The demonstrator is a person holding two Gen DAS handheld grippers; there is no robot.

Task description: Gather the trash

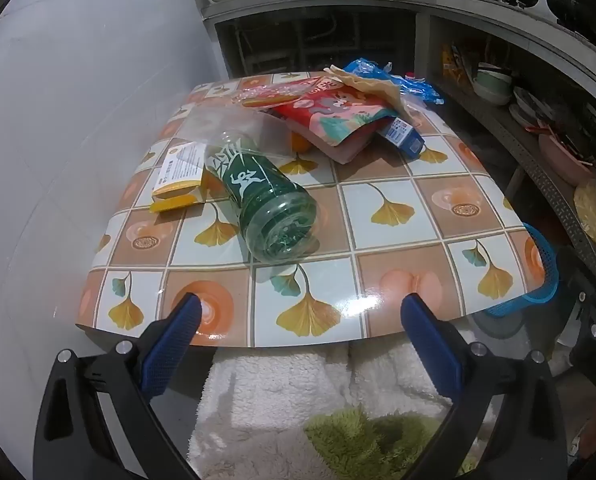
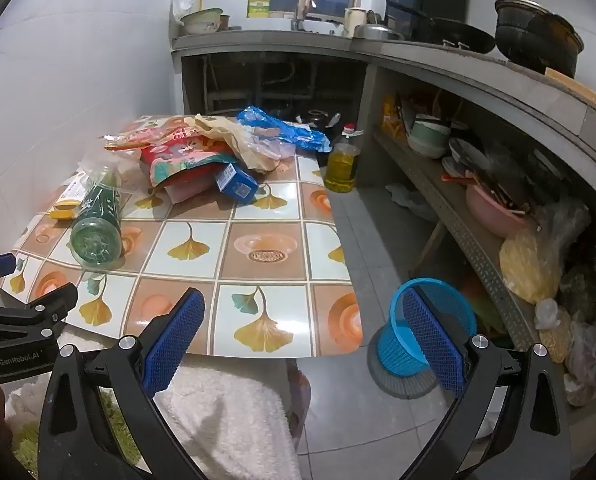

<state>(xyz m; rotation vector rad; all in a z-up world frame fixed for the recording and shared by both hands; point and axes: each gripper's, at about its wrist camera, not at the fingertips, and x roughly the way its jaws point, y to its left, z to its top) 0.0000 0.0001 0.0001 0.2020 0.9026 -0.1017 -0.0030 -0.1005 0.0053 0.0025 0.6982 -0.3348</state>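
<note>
1. The table's (image 1: 398, 200) near half lies bare up to its front edge; trash is heaped at the far side.
2. A green bottle (image 1: 266, 196) lies on its side left of centre.
3. A blue basket (image 2: 426, 328) stands on the floor off the table's right corner.
4. Left tongs (image 1: 302, 316) and right tongs (image 2: 304, 320) gape fully wide, holding and touching nothing.

A bottle (image 1: 264, 196) lay on its side on the tabletop (image 1: 430, 216), a flat carton (image 1: 180, 170) touching it on the left. Behind them sat a heap of wrappers (image 1: 330, 112) with a small box (image 1: 404, 136) at its right. A basket (image 2: 426, 328) stood on the floor right of the tabletop
</note>
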